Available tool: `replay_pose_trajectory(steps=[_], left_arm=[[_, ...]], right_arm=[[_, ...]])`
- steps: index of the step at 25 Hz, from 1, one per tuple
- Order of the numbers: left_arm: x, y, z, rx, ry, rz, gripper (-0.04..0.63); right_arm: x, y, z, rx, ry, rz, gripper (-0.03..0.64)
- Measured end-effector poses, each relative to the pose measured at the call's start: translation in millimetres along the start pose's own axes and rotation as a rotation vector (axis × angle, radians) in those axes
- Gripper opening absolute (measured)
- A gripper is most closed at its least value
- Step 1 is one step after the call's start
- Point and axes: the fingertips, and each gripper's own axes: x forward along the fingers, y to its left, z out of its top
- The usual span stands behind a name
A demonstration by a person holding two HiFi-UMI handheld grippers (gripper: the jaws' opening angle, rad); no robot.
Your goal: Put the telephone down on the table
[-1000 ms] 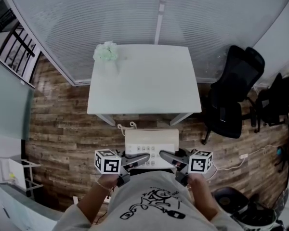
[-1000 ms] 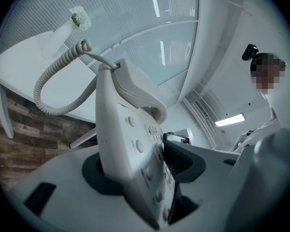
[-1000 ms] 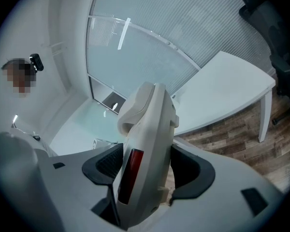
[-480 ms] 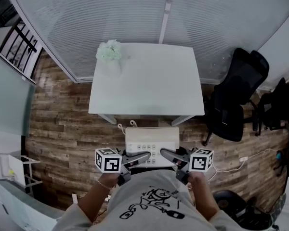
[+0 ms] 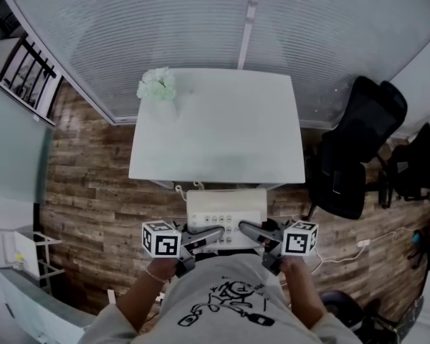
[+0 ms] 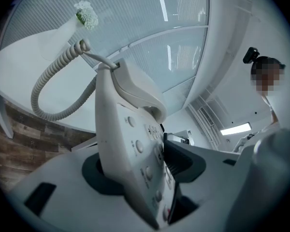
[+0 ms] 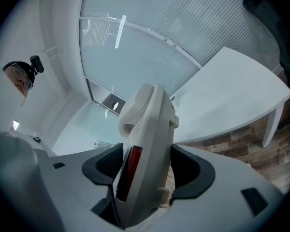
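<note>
blinds [image 5: 165,27] fill the whole far side, wood floor [image 5: 86,192] under everything. white bench [image 5: 215,127] stands against the blinds, top bare apart from the flowers at its far left corner. black chair [image 5: 355,156] sits off the bench's right side, apart from it.

phone [image 5: 226,208] is not on the bench. i'm holding it up in the air over the floor, just short of the bench's near edge, keypad facing up in the head view, handset seated in its cradle.

my left tool [image 5: 213,236] is clenched on the phone's left edge, pads pressing on the keypad side and the underside. my right tool [image 5: 246,230] is clenched on the phone's right edge the same way, one pad on each face. both tools point at the bench, roughly level, cubes close to my shirt.

white flowers [image 5: 156,84] stand upright. coiled cord [image 6: 48,88] loops off the phone's far left corner and hangs free.
</note>
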Motion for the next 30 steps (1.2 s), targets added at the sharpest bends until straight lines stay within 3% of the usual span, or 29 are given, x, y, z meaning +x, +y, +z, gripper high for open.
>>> replay_pose_trajectory(steps=[17,30], left_arm=[[73.6,11.7,67.2,-0.004,-0.026,0.032,0.249],[116.6,19.1,85.1,-0.007,-0.023,0.037,0.249]], right_arm=[[-14.2,-44.5,90.3,0.002,0.032,0.022,0.308],[-31.6,-74.6,121.7,0.007,0.038,0.019,0.308]])
